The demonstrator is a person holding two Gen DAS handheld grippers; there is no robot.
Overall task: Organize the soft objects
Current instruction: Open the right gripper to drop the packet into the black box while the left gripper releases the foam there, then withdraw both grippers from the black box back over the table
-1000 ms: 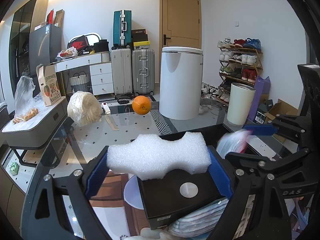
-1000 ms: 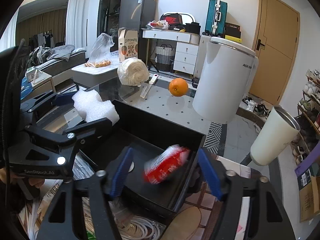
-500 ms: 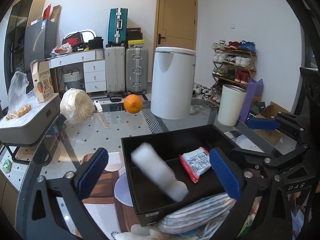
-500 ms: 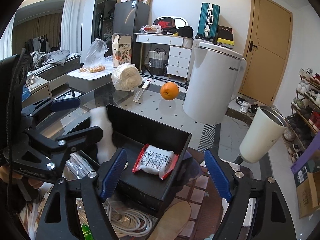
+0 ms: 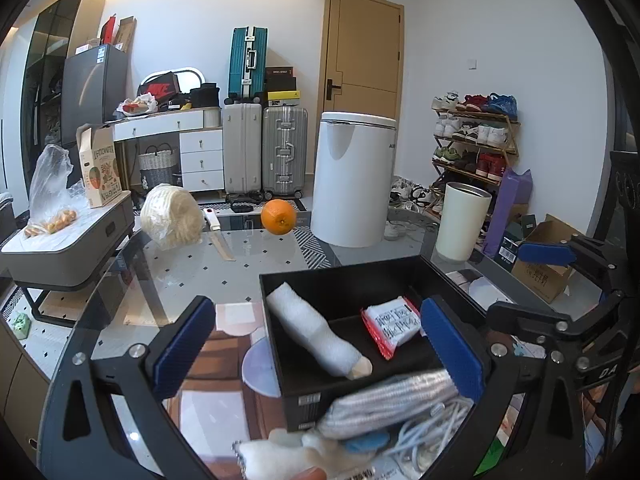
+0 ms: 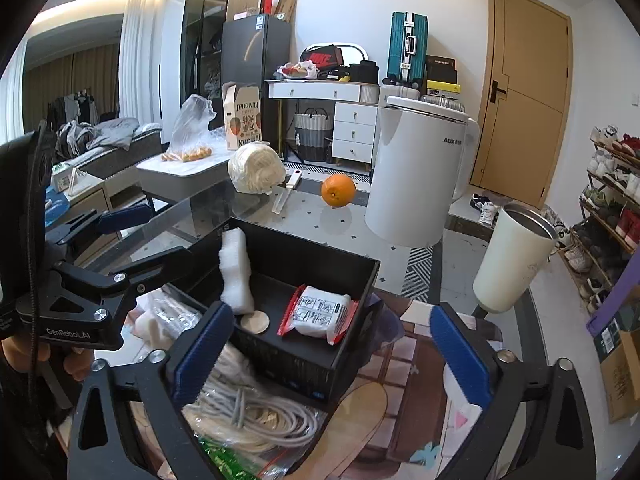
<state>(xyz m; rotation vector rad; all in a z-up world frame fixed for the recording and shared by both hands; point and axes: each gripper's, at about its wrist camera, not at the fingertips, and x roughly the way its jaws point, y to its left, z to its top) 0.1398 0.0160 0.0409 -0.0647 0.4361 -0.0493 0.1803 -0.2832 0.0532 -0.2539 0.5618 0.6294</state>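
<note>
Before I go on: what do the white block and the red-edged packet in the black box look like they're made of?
White block: apparently expanded foam, matte, with a bubbly, pebbled surface. Red-edged packet: seemingly glossy plastic film, printed, puffed over soft white contents, crimped at the edges. Black box: probably rigid matte card or plastic; can't tell which.

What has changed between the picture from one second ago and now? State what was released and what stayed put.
The left hand-held gripper let go of the white foam piece, which dropped into the black box. The right hand-held gripper, jaws opening, released the red-edged packet there too. The orange, knife and white bundle stayed.
</note>
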